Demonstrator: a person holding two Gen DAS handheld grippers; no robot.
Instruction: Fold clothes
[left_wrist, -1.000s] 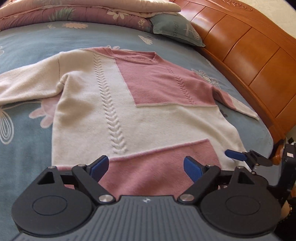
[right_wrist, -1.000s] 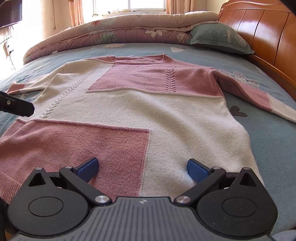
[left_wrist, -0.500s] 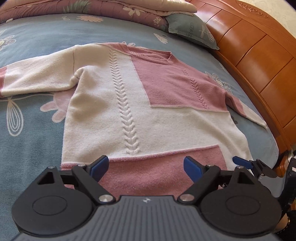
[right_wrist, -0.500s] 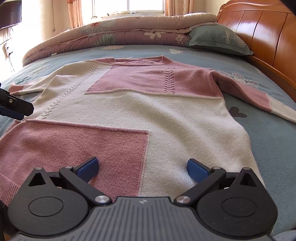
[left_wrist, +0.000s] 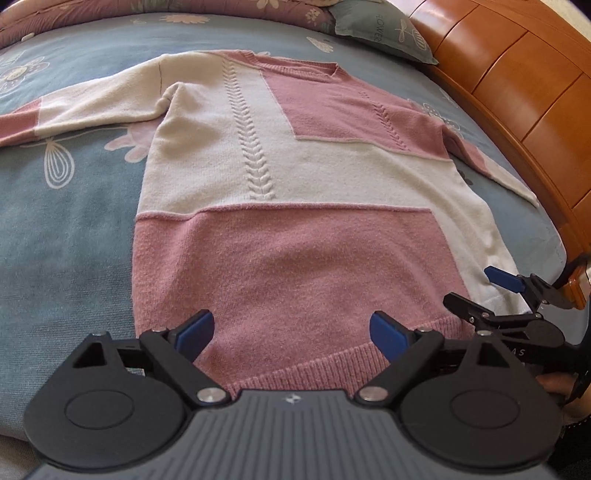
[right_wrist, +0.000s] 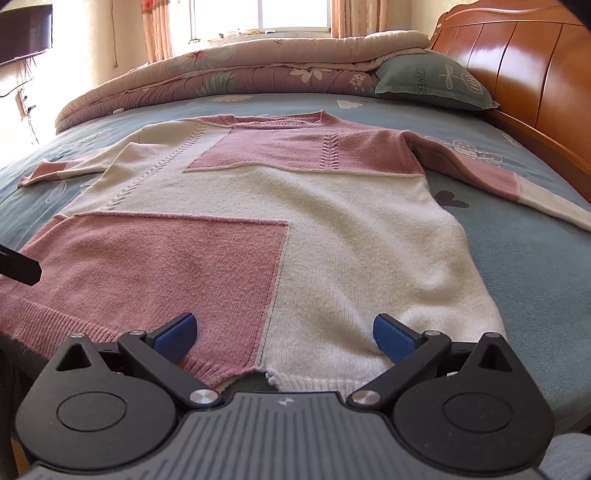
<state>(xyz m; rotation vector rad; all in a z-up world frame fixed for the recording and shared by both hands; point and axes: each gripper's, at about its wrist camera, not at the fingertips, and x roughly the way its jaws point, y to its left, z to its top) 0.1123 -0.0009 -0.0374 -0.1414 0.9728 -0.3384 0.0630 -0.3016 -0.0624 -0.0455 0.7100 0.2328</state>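
A pink and cream knit sweater (left_wrist: 314, 177) (right_wrist: 332, 229) lies flat on the bed, neck at the far end, both sleeves spread out. My left gripper (left_wrist: 291, 328) hovers over the pink ribbed hem near its left corner. Its jaws stand wide and are opening, with the hem below them and no pad pressing on it. My right gripper (right_wrist: 284, 332) is open over the hem where pink meets cream, its pads free of the cloth. The right gripper (left_wrist: 517, 295) also shows at the right edge of the left wrist view.
The blue flowered sheet (left_wrist: 66, 229) covers the bed. A wooden headboard (right_wrist: 524, 85) runs along the right side, with a grey-green pillow (right_wrist: 436, 81) beside it. A rolled floral quilt (right_wrist: 229, 77) lies along the far end under a window.
Both grippers have drawn back toward the near edge of the bed, so the ribbed hem now shows in both views. The sweater itself has not moved.
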